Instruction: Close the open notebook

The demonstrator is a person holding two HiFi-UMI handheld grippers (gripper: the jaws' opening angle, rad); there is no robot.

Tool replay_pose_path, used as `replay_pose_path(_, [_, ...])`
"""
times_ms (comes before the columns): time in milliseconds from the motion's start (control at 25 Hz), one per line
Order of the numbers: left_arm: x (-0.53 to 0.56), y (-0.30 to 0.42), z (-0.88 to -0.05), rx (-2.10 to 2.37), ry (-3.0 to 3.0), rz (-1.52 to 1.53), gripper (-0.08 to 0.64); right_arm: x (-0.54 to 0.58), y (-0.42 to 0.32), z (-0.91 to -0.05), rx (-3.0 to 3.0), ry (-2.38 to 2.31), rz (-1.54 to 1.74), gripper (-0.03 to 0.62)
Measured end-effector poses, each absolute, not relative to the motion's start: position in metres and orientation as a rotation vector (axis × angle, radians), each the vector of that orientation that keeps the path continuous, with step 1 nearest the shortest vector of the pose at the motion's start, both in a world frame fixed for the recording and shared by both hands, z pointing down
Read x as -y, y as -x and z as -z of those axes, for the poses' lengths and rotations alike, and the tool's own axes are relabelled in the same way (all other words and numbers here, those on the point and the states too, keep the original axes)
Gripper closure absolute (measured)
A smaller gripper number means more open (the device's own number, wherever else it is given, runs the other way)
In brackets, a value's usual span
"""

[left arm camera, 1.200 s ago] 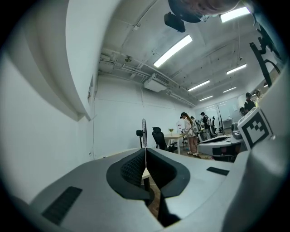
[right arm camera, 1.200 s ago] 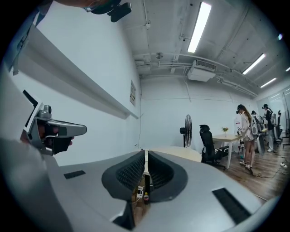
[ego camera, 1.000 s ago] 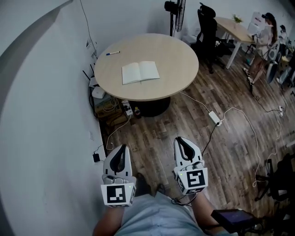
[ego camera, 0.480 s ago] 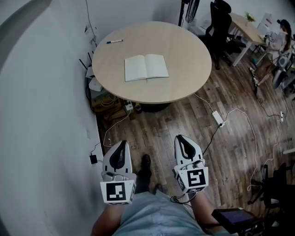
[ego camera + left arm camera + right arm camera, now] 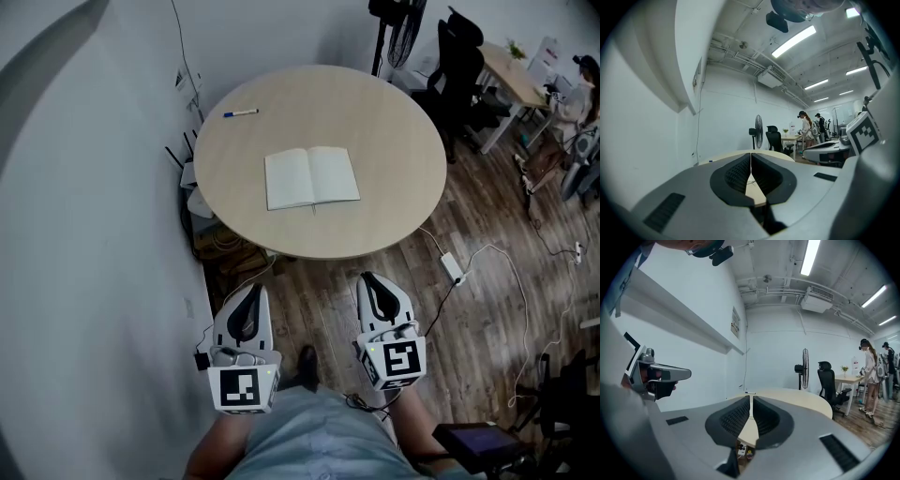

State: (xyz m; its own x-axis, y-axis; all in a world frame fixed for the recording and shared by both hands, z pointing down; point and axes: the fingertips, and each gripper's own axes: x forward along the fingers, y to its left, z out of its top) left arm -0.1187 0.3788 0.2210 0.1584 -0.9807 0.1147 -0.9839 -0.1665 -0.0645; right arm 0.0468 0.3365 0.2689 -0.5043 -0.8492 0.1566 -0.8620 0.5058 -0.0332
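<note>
The left tongs [image 5: 254, 290] are pressed together with nothing between them; in the left gripper view the two dark ribbed pads meet along one thin line. The right tongs [image 5: 367, 278] are together in the same way and also hold nothing. Both sit side by side low in the head view, pointing forward and close to level over the wooden floor [image 5: 487, 216], with the marker cubes at their near ends just above the person's lap. A dark shoe [image 5: 307, 360] shows on the floor between them. Ahead of the tongs and well apart from them stands a round, light-coloured surface [image 5: 384, 122]. The notebook [image 5: 312, 177] lies on it near the middle, open and flat, its two blank pages facing up and its spine running away from the person. A pen [image 5: 241, 112] with a blue cap lies near the far left edge of the surface, well apart from the notebook and close to the white wall [image 5: 94, 234]. Under the left side of the surface there is a clutter of boxes and plugs that is too dark to make out. A white cable [image 5: 497, 251] snakes across the floor to the right of the surface and passes a small power brick [image 5: 452, 269]. Beyond the surface stand a fan [image 5: 401, 26], a black chair [image 5: 464, 56] and a second desk [image 5: 511, 70], and a person [image 5: 871, 376] stands by that desk.
</note>
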Motion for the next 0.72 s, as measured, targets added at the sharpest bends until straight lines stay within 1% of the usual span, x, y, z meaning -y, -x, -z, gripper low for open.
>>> replay_pose_path(200, [-0.344, 0.132, -0.203, 2.015, -2.418, -0.178, 0.538, -0.305, -0.036, -0.245, 2.632, -1.544, -0.109, 0.540])
replay_pose_path(360, [-0.320, 0.125, -0.195, 1.996, -2.454, -0.164, 0.538, -0.284, -0.042, -0.238, 2.622, -1.574, -0.100, 0.541])
replay_pose_path(720, [-0.264, 0.111, -0.223, 1.938, -2.434, -0.218, 0.538, -0.235, -0.061, -0.257, 2.580, -1.610, -0.154, 0.540])
